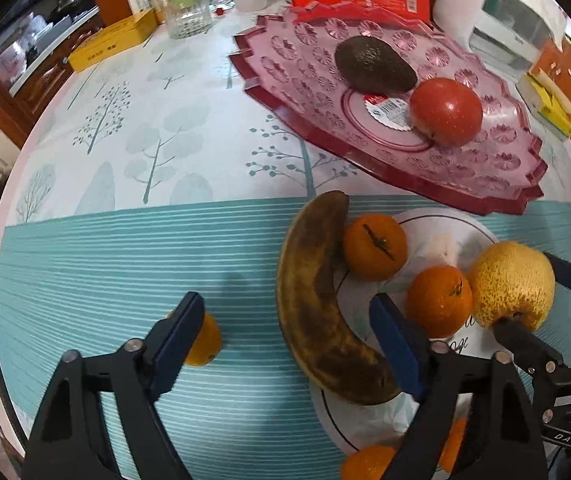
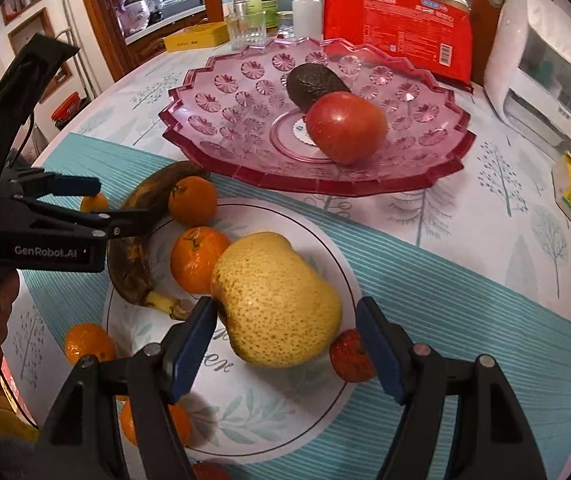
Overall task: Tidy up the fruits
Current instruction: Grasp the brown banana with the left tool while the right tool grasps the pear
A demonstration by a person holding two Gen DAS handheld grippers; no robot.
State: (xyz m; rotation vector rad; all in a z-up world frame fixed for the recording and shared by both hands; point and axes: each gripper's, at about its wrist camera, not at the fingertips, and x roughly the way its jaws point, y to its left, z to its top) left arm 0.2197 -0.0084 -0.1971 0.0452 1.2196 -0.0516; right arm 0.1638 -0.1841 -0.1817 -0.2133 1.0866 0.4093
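Observation:
A brown-spotted banana (image 1: 317, 300) lies half on the white plate (image 1: 445, 224), and my left gripper (image 1: 289, 320) stands open astride it, the pads not pressing. One tangerine (image 1: 205, 340) sits on the mat behind its left finger. Two tangerines (image 1: 375, 248) (image 1: 439, 300) and a yellow speckled pear (image 2: 277, 300) share the plate (image 2: 285, 400). My right gripper (image 2: 285, 328) is open around the pear, its left pad at the pear's end. The pink dish (image 2: 221, 112) holds an avocado (image 2: 313, 84) and a red round fruit (image 2: 345, 128).
A small red fruit (image 2: 349, 356) lies by the right finger. More tangerines (image 2: 89, 344) sit at the plate's near edge. Behind the dish stand a red package (image 2: 397, 32), a glass (image 1: 187, 12), bottles and a yellow box (image 1: 113, 40). A white appliance (image 2: 545, 92) is at right.

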